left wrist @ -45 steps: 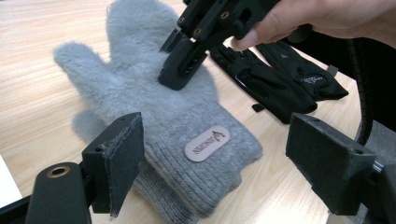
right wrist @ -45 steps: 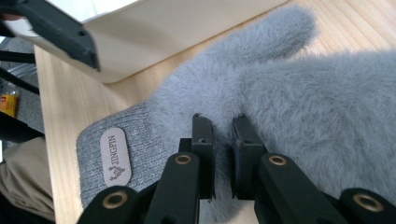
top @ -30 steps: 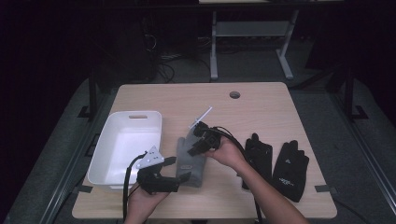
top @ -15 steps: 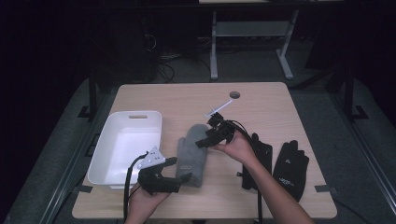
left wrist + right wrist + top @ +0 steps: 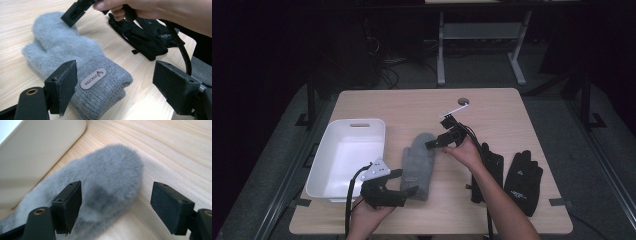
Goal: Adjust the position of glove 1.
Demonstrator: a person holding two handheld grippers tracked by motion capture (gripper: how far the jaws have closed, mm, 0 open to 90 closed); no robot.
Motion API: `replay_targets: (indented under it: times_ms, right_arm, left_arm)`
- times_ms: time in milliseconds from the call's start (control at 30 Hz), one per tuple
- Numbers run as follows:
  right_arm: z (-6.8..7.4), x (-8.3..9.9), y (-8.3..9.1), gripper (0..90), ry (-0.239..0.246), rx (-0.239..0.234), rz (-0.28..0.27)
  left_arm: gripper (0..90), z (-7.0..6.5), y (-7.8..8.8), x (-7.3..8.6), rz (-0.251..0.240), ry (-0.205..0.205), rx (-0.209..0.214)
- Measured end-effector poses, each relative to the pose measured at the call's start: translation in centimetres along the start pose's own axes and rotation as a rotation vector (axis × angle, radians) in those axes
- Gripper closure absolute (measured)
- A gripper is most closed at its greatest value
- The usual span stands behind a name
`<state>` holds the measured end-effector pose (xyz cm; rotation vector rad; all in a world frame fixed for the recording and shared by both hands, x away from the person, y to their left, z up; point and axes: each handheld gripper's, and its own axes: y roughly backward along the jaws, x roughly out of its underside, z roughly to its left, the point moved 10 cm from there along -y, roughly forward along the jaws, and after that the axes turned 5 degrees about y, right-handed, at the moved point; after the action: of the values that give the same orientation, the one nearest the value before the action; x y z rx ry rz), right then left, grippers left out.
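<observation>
1. Dark room all around; we are working on a pale wooden tabletop (image 5: 412, 107) carrying a white bin (image 5: 347, 160), two black gloves (image 5: 522, 180) and a grey mitten (image 5: 417, 165).
2. We are holding the left gripper (image 5: 404, 182) at the mitten's cuff, fingers spread, the ribbed cuff (image 5: 100, 87) lying between them, unpinched.
3. We are holding the right gripper (image 5: 434, 144) just beside the fluffy tip, its fingers spread after just opening; the tip (image 5: 112, 180) is lying between them, not squeezed.
4. Risk, as we are judging it: closing on fluff alone could let the mitten slip free, or catch one layer and unfold it.
5. Risk: a one-sided pull could drag the mitten against the bin.
</observation>
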<state>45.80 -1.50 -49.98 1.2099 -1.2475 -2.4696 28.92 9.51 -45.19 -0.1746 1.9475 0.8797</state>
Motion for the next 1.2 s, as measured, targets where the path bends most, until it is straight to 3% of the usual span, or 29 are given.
replay_targets:
  times_ms: [467,900,1067,1200]
  right_arm:
    - [-1.0,1.0,-3.2,26.6,-0.062,-0.005,0.053]
    - [0.0,1.0,-3.5,64.6,-0.070,-0.098,0.033]
    - [0.1,0.9,-3.2,72.1,-0.054,-0.104,0.017]
    - [0.4,1.1,-2.1,75.2,-0.016,-0.106,-0.002]
  left_arm:
    - [19.4,-0.1,0.0,0.0,0.001,0.004,-0.001]
    - [19.5,0.1,0.0,0.1,0.014,0.003,-0.004]
    - [19.7,0.2,-0.1,0.1,0.016,0.013,-0.002]
    - [23.3,0.2,-0.2,0.0,0.018,0.050,-0.001]
